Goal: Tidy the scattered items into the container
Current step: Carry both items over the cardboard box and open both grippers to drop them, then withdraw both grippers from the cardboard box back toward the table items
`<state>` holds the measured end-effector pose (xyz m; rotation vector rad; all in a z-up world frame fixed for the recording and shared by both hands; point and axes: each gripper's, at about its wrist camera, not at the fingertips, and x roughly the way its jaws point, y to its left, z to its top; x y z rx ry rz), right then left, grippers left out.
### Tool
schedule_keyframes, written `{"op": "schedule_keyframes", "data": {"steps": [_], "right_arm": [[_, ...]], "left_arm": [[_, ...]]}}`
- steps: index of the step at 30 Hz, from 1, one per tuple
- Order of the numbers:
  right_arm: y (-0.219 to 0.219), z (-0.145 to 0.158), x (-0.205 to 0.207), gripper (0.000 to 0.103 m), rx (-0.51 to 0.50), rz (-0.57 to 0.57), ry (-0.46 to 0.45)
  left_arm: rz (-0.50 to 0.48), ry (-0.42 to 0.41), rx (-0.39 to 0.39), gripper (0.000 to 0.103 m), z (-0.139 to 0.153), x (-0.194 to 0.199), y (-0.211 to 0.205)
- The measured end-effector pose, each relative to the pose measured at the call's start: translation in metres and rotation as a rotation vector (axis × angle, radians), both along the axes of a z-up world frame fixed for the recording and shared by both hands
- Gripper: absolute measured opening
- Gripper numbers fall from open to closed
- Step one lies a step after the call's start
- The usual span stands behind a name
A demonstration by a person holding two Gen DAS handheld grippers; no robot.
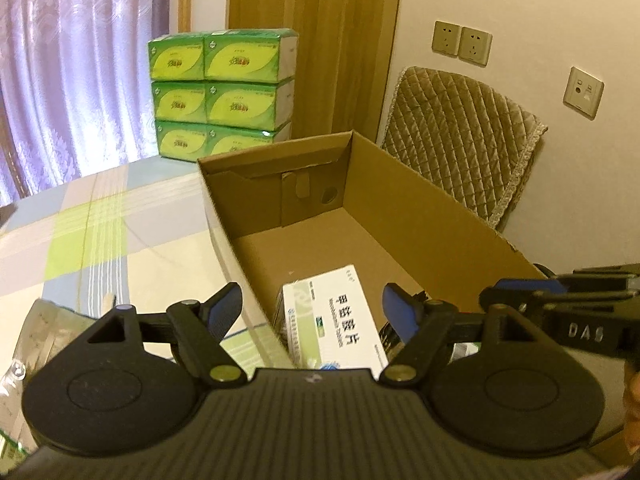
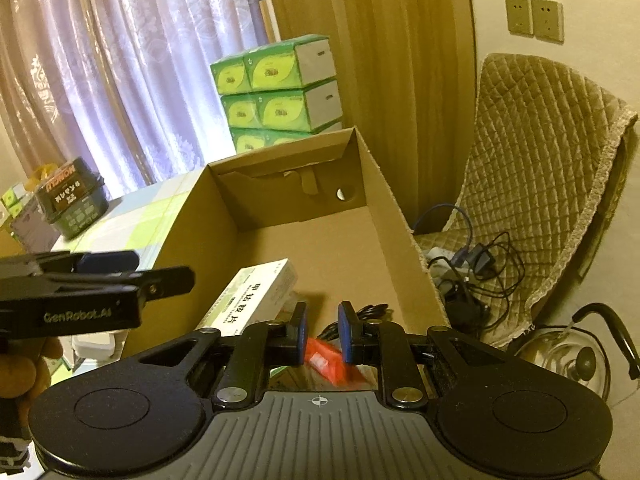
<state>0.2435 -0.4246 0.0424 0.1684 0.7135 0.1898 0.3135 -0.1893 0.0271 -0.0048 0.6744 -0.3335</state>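
Inside the cardboard box [image 2: 280, 204], white medicine carton [image 2: 256, 296] beside black cable [image 2: 368, 312], orange packet [image 2: 326, 362] between the narrowly parted right gripper [image 2: 322, 334], left gripper [image 1: 310, 312] wide open over box wall, tissue packs [image 1: 220, 92] behind, checked tablecloth [image 1: 100, 232].

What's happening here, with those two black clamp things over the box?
A person is tidying loose items into a cardboard box with two hand-held grippers. A white medicine box, an orange packet and a black cable already lie inside. The left gripper is open and empty above the medicine box. The right gripper hangs over the packet, narrowly parted, holding nothing.
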Motion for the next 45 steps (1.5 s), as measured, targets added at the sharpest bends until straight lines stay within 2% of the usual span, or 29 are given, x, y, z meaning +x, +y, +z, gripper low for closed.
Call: {"op": "schedule_keyframes", "data": {"steps": [10, 16, 23, 26, 33, 34, 35, 36, 45], "right_arm": [[0.002, 0.011, -0.020, 0.022, 0.009, -0.024, -0.011], [0.007, 0.023, -0.036, 0.022, 0.014, -0.028, -0.030], [0.024, 0.039, -0.057, 0.022, 0.042, -0.013, -0.052], [0.036, 0.044, -0.066, 0.022, 0.055, 0.008, -0.060], [0.073, 0.055, -0.086, 0.023, 0.039, 0.072, -0.085], [0.078, 0.057, -0.089, 0.048, 0.036, 0.076, -0.092], [0.082, 0.058, -0.093, 0.090, 0.034, 0.071, -0.109], [0.087, 0.060, -0.098, 0.096, 0.027, 0.070, -0.135], [0.136, 0.067, -0.117, 0.096, -0.005, 0.181, -0.150]], "left_arm": [[0.041, 0.008, -0.023, 0.079, 0.005, -0.031, 0.019], [0.087, 0.006, -0.061, 0.089, 0.013, -0.065, 0.039], [0.138, 0.026, -0.057, 0.093, 0.016, -0.104, 0.059], [0.152, 0.031, -0.028, 0.094, 0.017, -0.118, 0.065], [0.207, 0.044, -0.013, 0.096, 0.015, -0.151, 0.089], [0.212, 0.044, -0.009, 0.096, 0.015, -0.155, 0.092], [0.218, 0.044, -0.003, 0.096, 0.015, -0.159, 0.096], [0.227, 0.043, 0.005, 0.096, 0.015, -0.163, 0.100], [0.326, 0.054, -0.014, 0.099, 0.011, -0.197, 0.146]]}}
